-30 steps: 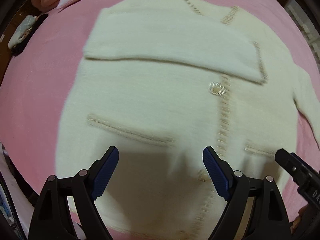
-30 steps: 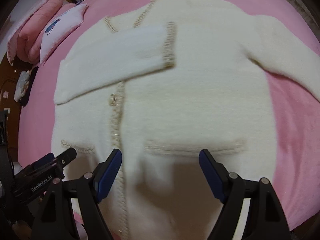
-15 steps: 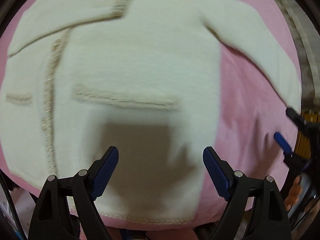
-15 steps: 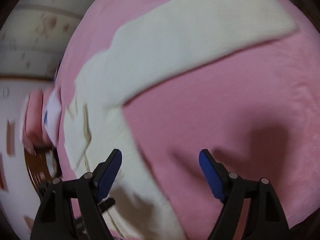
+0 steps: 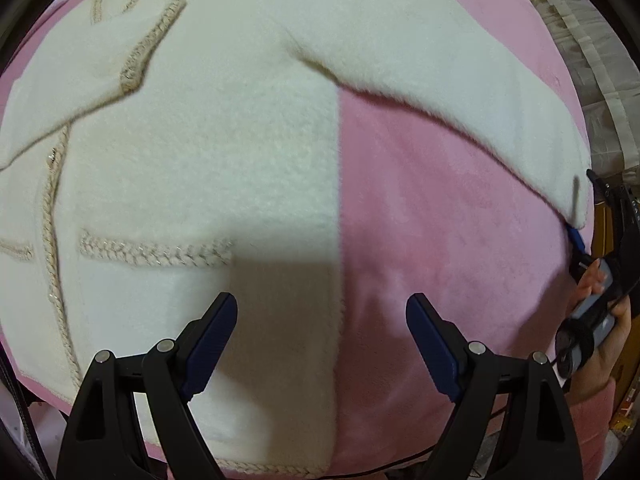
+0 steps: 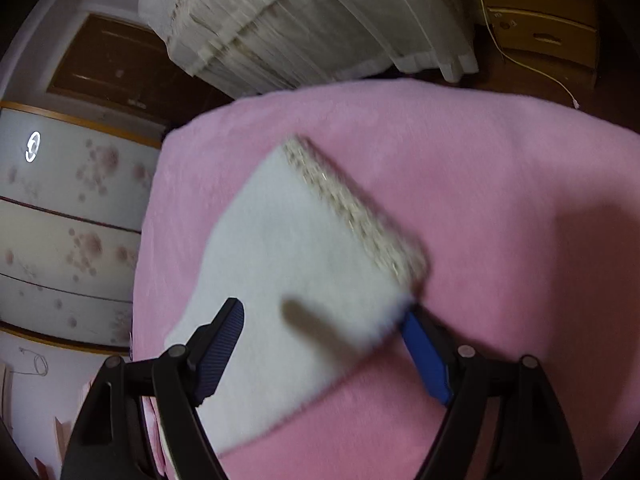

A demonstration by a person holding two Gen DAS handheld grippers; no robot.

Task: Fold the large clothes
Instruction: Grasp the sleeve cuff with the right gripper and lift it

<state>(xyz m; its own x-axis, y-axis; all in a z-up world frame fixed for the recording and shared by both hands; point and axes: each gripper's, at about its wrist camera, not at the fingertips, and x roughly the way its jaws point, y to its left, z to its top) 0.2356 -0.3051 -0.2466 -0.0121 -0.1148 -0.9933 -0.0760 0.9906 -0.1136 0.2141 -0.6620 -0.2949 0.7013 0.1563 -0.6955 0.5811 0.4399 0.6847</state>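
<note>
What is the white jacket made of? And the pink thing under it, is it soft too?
The jacket looks like thick, fuzzy knit or fleece: its surface is nubbly and matte, and its edges look fluffy. Its trim looks like braided beige yarn with some glinting thread. The pink blanket looks like plush velvety fleece, smooth with a faint sheen, so probably soft too.

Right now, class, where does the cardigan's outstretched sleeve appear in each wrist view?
Left wrist: the outstretched sleeve runs from top centre down to the right edge.
Right wrist: its braid-trimmed end lies at centre, between the open right gripper fingers.
Shared landmark: the pink blanket.
</note>
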